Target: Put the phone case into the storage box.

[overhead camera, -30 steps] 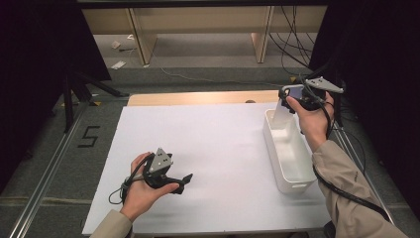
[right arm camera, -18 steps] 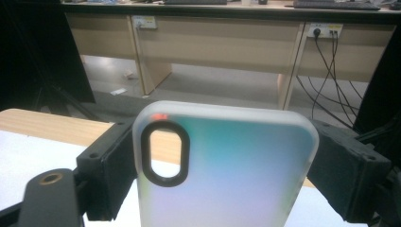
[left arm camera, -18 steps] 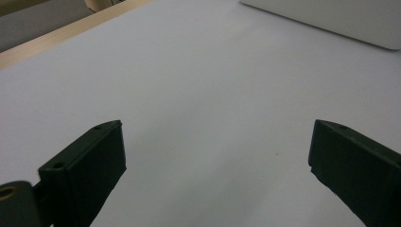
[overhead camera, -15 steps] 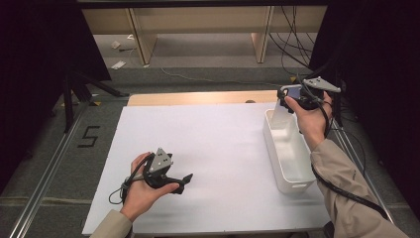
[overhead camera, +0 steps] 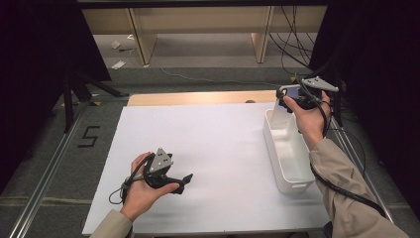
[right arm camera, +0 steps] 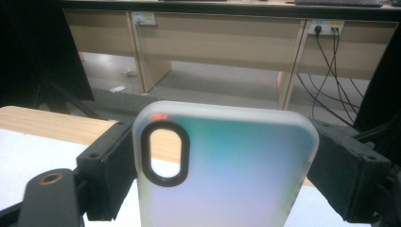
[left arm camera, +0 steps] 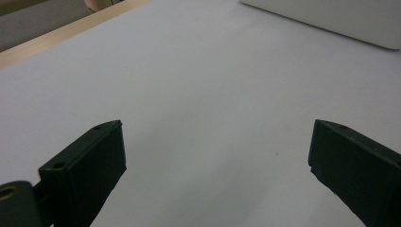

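Observation:
My right gripper [overhead camera: 286,97] is raised over the far end of a white bin [overhead camera: 292,153] and is shut on a translucent phone case [overhead camera: 278,107]. In the right gripper view the case [right arm camera: 227,165] stands upright between the black jaws, pale blue-white with a dark oval camera cutout at its upper left. My left gripper [overhead camera: 184,179] rests low on the near left part of the white table sheet [overhead camera: 223,134], held in a hand. Its jaws stand wide apart in the left gripper view, with bare sheet between them [left arm camera: 215,142].
The long white bin lies along the right side of the sheet, and its near wall [left arm camera: 331,19] appears in the left gripper view. A wooden table strip [overhead camera: 198,97] runs along the far edge. Beyond it are floor, desk legs and cables.

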The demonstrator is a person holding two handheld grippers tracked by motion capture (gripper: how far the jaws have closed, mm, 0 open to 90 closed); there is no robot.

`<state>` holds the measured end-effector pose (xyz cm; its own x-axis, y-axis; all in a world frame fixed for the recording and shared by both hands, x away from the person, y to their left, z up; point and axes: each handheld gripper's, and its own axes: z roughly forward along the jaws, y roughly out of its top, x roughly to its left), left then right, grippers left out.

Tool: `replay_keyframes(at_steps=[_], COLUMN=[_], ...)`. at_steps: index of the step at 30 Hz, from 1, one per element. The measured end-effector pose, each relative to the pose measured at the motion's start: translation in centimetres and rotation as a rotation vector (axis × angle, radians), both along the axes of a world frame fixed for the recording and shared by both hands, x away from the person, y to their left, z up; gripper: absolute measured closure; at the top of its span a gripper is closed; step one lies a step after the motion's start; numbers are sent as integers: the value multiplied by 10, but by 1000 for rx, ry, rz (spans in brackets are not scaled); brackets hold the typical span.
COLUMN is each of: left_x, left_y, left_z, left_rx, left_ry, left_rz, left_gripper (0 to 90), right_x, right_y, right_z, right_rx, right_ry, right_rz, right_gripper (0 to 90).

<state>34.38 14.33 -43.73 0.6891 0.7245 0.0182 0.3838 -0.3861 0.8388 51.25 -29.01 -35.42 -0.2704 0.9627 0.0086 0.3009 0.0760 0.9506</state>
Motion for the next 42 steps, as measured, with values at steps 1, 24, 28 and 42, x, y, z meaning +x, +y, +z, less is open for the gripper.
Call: replay_keyframes(at_steps=[1, 24, 28, 42], left_x=[0, 0, 0, 0], left_y=[0, 0, 0, 0], left_z=[0, 0, 0, 0], left_rx=[0, 0, 0, 1], left_ry=[0, -1, -1, -1], left_rz=[0, 2, 2, 2], left_gripper=[40, 40, 40, 40], right_x=[0, 6, 6, 8], right_y=[0, 2, 2, 3], right_z=[0, -3, -4, -5], right_rx=[-1, -10, -11, -20], right_ry=[0, 10, 13, 19], right_rz=[0, 0, 0, 0], right_gripper=[173, 173, 173, 174])
